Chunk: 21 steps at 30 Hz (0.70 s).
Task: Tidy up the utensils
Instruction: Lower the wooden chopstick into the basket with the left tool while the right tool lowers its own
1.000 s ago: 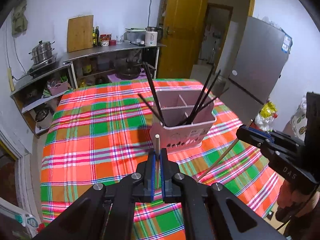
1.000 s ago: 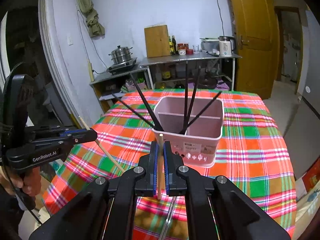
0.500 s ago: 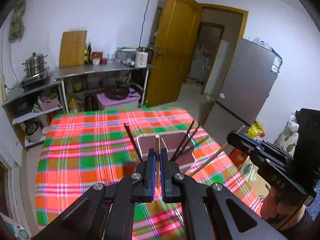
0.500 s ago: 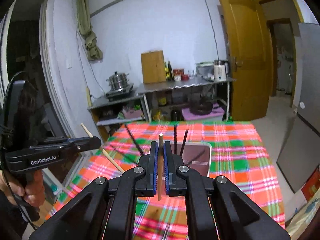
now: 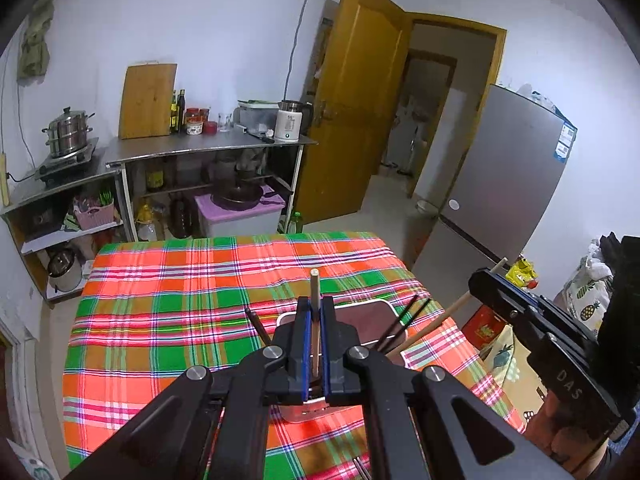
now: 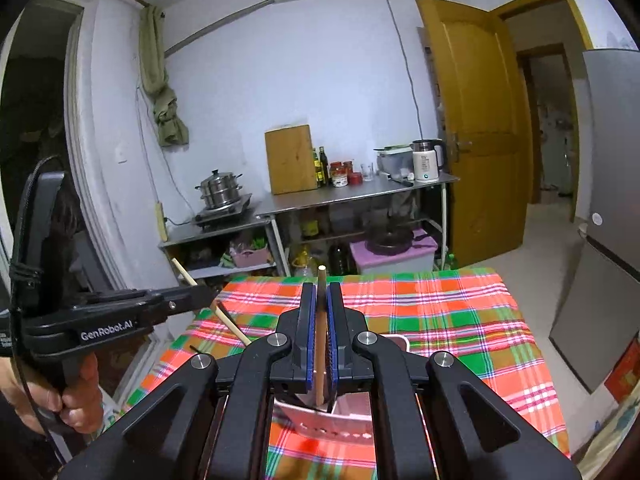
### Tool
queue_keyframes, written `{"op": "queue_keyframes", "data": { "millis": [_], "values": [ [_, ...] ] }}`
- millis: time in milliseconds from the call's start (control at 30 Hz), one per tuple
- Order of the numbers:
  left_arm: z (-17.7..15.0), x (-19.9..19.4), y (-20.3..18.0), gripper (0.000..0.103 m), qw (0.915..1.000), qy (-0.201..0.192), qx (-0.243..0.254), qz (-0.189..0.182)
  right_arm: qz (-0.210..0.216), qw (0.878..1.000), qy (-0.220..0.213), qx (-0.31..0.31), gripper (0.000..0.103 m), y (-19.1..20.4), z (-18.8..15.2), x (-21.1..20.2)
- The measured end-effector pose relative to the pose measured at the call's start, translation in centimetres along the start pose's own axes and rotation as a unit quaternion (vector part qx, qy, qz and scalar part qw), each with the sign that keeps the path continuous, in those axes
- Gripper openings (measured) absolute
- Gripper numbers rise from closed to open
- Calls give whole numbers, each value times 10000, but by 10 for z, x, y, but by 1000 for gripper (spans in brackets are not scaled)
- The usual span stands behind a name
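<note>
Left hand-held gripper (image 5: 315,354): jaws clamped on a wooden chopstick (image 5: 314,300), tip upright above the pads. Right hand-held gripper (image 6: 321,344): likewise closed on its own wooden chopstick (image 6: 320,320). Pink utensil holder (image 5: 380,314) sits on the plaid tabletop (image 5: 168,312), directly below both grippers, w/ black chopsticks (image 5: 402,320) leaning in it. Risk: both sticks aimed at same bin, so they may clash w/ each other or the black ones, then skid out or tip the holder.

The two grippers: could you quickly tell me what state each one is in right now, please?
Left gripper: closed on a wooden chopstick.
Right gripper: closed on another wooden chopstick.
</note>
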<state>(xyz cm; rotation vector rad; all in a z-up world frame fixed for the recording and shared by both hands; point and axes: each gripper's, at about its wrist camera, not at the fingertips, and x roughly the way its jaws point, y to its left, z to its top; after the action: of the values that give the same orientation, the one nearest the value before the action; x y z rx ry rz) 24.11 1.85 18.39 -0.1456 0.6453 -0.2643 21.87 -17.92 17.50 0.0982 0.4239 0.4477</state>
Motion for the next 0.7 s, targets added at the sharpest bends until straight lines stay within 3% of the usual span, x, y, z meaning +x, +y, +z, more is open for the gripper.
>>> {"op": "queue_keyframes", "data": {
  "millis": [300, 700],
  "values": [
    [-8, 37, 14, 4, 9998, 192, -66, 79, -36, 10000, 34, -33, 5, -1, -10, 22],
    [-27, 62, 20, 4, 9991, 414, -7, 69, -75, 9986, 517, -77, 5, -5, -39, 49]
  ]
}}
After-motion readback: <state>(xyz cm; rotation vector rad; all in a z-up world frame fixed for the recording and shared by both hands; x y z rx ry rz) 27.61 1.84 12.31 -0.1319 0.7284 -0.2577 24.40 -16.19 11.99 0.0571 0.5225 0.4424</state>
